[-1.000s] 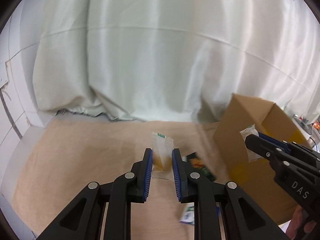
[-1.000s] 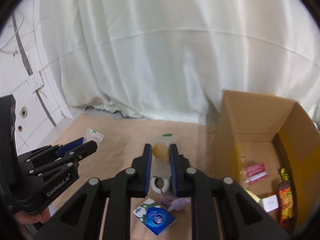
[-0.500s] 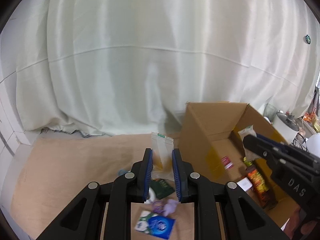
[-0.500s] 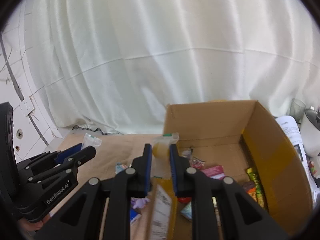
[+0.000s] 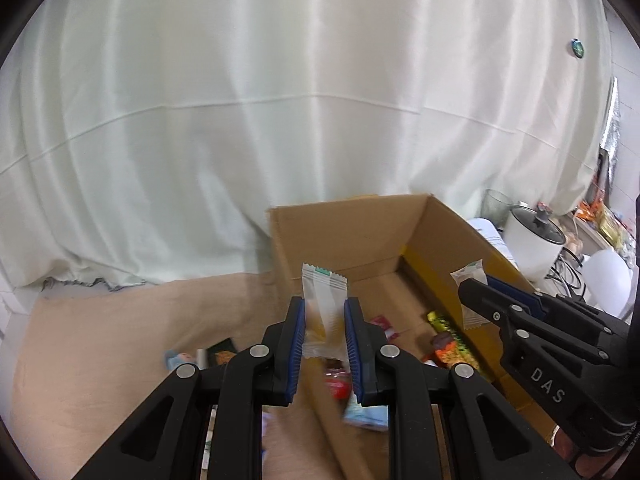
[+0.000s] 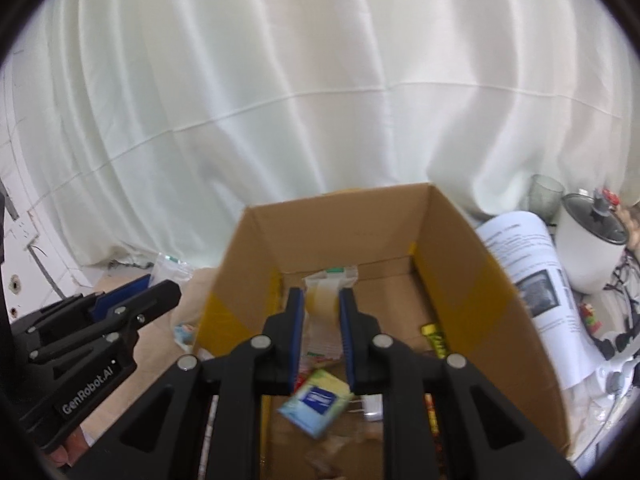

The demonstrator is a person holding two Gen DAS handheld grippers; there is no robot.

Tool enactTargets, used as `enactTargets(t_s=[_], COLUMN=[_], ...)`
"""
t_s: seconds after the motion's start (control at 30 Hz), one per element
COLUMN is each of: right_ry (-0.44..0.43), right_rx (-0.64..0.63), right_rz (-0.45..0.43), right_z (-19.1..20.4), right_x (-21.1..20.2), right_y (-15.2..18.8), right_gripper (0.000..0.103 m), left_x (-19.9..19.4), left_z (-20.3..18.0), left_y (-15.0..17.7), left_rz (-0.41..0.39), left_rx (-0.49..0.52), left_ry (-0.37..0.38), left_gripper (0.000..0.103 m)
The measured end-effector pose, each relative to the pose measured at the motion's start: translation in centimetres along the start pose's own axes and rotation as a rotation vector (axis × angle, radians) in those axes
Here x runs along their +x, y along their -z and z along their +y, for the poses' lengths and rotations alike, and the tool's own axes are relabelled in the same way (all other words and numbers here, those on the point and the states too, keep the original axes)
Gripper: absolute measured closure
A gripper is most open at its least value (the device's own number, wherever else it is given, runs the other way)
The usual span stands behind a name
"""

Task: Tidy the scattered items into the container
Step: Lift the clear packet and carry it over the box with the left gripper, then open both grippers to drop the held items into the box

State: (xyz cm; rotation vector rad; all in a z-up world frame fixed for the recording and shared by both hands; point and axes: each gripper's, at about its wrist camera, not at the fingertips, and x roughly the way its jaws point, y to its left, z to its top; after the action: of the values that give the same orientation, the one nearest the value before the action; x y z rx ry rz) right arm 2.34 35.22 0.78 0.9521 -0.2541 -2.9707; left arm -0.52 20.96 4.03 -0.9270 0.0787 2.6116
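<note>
In the left wrist view my left gripper [image 5: 325,320] is shut on a white snack packet [image 5: 323,300] with a yellow filling, held upright above the left wall of the open cardboard box [image 5: 344,232]. To its right, my right gripper [image 5: 474,288] grips a similar packet [image 5: 469,280]. In the right wrist view my right gripper [image 6: 323,308] is shut on its packet [image 6: 322,296] over the inside of the box [image 6: 340,224]. My left gripper [image 6: 168,288] shows at the left, outside the box. Several packets lie in the box, among them a blue-green one [image 6: 316,400].
A dark packet [image 5: 222,354] and a light blue item [image 5: 178,358] lie on the tan floor mat left of the box. A white rice cooker [image 6: 588,248], printed papers [image 6: 532,280], a glass [image 6: 546,196] and cables crowd the right side. A white curtain hangs behind.
Both grippers have swung to the right with their packets, from over the floor mat to the box. The right one now hangs over the box's inside.
</note>
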Motion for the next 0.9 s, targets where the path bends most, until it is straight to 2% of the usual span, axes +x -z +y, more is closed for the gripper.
enactTargets(t_s=[0.27,0.5,0.57,0.63,0.7,0.77,0.83,0.87,0.9], right_ry=[0.04,0.084,0.068,0.066,0.079,0.082,0.102,0.118,0.143], right_rx=[0.06,0.063,0.061,0.059,0.064,0.066,0.055,0.048,0.042], right_rz=[0.003,0.029,0.034,0.037,0.025,0.013,0.013,0.02,0.023], right_z=[-3.4,-4.8,-4.9,-5.0,-5.0,-5.1,-5.0,-5.0,-5.0], right_x=[-0.9,-0.7,-0.8,-0.9,-1.2,-1.5,-1.6,-1.6,-1.5], right_y=[0.9,1.2,1.2,1.2,1.1,1.1,1.2,1.2,1.2], right_gripper=[0.082,0.08,0.078,0.064,0.025,0.019,0.017,0.014,0.005], left_x=[1.5,2.5,2.6,3.0,3.4,3.7,3.9,3.9,3.8], left_z=[-3.0,-4.6,-4.6,-4.8,-4.9,-5.0,-5.0,-4.9,-4.6], left_y=[0.2,0.6,0.5,0.3,0.4,0.5,0.7,0.8,0.8], left_rz=[0.023,0.054,0.059,0.08,0.1,0.112,0.12,0.121,0.119], left_rx=[0.017,0.034,0.029,0.037,0.038,0.043,0.049,0.049,0.038], left_ry=[0.037,0.047,0.045,0.037,0.03,0.024,0.013,0.009,0.008], left_gripper=[0.082,0.082,0.082,0.081,0.081,0.08,0.078,0.078,0.075])
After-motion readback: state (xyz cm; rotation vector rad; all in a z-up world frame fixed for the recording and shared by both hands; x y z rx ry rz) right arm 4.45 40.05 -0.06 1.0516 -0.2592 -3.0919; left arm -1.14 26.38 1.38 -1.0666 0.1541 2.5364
